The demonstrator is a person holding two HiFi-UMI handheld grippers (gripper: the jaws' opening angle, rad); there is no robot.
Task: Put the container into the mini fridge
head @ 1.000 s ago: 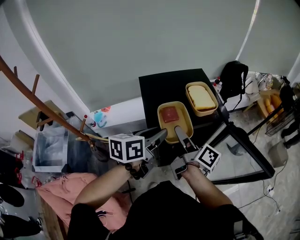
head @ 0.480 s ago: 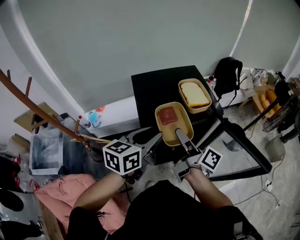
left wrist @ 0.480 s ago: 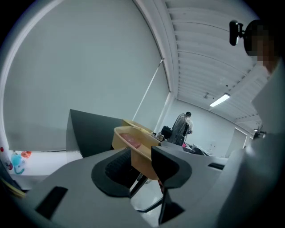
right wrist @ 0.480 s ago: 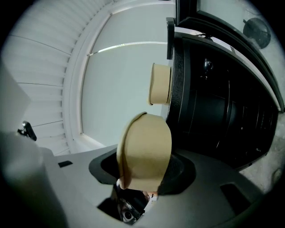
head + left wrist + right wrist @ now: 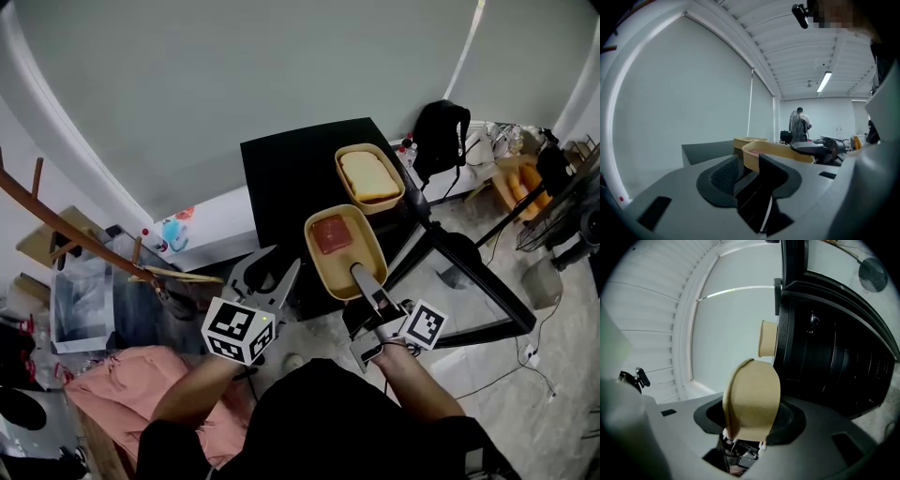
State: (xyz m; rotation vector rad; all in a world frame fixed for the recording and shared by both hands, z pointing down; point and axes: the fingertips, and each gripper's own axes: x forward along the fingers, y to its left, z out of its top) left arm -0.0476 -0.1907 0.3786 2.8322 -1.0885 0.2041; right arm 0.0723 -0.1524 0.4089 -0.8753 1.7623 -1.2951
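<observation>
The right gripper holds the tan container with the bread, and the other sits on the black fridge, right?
No: the head view shows the right gripper, its jaws having just closed a little, holding the container of pink food; the bread container sits on the black fridge.

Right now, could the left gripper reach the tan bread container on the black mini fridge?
Probably yes: the left gripper's fingers have just been opening, empty, though the tan container of red food crowds its path.
</observation>
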